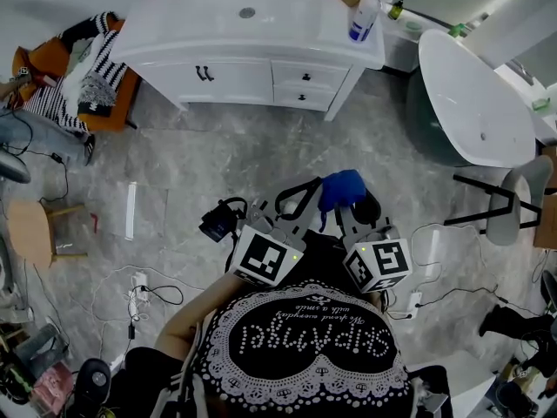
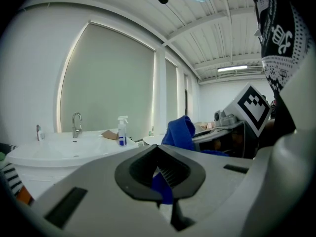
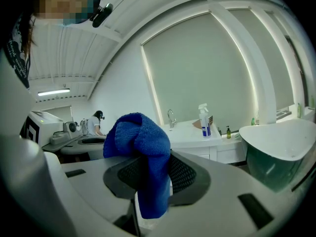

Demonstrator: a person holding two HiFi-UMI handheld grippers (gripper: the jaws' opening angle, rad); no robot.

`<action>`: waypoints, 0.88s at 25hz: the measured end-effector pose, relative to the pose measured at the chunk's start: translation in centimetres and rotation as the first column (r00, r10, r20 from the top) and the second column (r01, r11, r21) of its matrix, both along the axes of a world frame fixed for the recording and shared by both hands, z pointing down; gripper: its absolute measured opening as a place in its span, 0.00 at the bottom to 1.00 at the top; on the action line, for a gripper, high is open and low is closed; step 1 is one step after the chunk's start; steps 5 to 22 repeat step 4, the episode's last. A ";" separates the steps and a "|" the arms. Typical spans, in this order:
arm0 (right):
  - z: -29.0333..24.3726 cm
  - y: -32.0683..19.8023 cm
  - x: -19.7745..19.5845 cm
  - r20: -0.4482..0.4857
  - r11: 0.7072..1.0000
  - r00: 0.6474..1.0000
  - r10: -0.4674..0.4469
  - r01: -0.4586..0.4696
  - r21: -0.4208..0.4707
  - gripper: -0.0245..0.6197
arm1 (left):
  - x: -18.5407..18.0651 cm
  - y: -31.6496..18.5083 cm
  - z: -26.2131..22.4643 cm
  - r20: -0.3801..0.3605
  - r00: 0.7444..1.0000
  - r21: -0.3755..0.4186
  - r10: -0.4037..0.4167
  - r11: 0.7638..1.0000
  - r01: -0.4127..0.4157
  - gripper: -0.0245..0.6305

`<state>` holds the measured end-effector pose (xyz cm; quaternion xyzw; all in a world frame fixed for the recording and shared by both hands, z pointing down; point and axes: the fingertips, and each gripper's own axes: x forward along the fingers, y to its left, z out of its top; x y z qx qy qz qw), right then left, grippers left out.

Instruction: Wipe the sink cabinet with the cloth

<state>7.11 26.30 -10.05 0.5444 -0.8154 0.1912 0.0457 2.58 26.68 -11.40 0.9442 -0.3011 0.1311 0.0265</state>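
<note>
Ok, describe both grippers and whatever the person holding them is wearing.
Both match: the left gripper and right gripper have broad pale grey bodies with black ribbed pads. Each carries a white cube with black square markers. The person wears a black top with white lettering and beaded trim.

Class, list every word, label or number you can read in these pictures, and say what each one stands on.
"SkipAngel": my best reading, studded and upside down, on the person's black top.
"with a smile": small script on the same top; the words before it are too small to read.
Spray bottle label: too blurred to read.
Marker cubes: square patterns only, no words.
</note>
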 end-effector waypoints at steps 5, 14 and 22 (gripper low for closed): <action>0.1 -0.4 -0.5 0.006 1.000 1.000 -0.007 0.007 -0.002 0.21 | -0.7 -0.2 0.3 0.016 1.000 -0.001 -0.003 1.000 0.003 0.04; 0.1 -0.4 -0.5 0.006 1.000 1.000 -0.007 0.007 -0.002 0.21 | -0.7 -0.2 0.3 0.016 1.000 -0.001 -0.003 1.000 0.003 0.04; 0.1 -0.4 -0.5 0.006 1.000 1.000 -0.007 0.007 -0.002 0.21 | -0.7 -0.2 0.3 0.016 1.000 -0.001 -0.003 1.000 0.003 0.04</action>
